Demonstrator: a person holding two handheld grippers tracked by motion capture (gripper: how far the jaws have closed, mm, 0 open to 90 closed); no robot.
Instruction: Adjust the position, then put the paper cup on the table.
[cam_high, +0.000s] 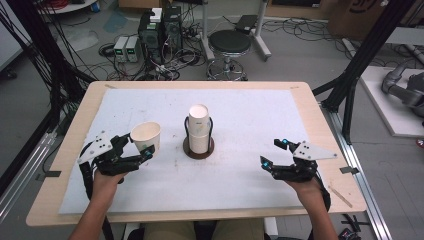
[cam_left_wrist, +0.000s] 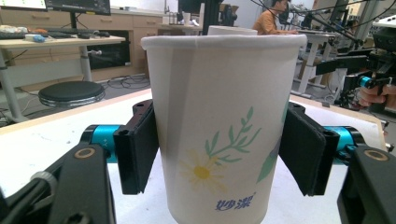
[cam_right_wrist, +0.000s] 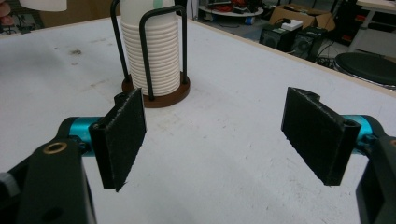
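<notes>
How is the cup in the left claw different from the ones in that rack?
The held cup is single and upright, mouth up, between the left claw pads; the rack stack is nested, bottoms up, inside a wire holder. Both are white paper cups.

Stuff you can't really make out here

The paper cup (cam_left_wrist: 224, 135) loses its bottom to the left gripper view's lower edge, and part of its blue print sits behind a pad. In the right gripper view the stacked cups (cam_right_wrist: 152, 60) get chopped off up top, and the holder's brown base (cam_right_wrist: 161, 95) is half hidden behind one pad.
</notes>
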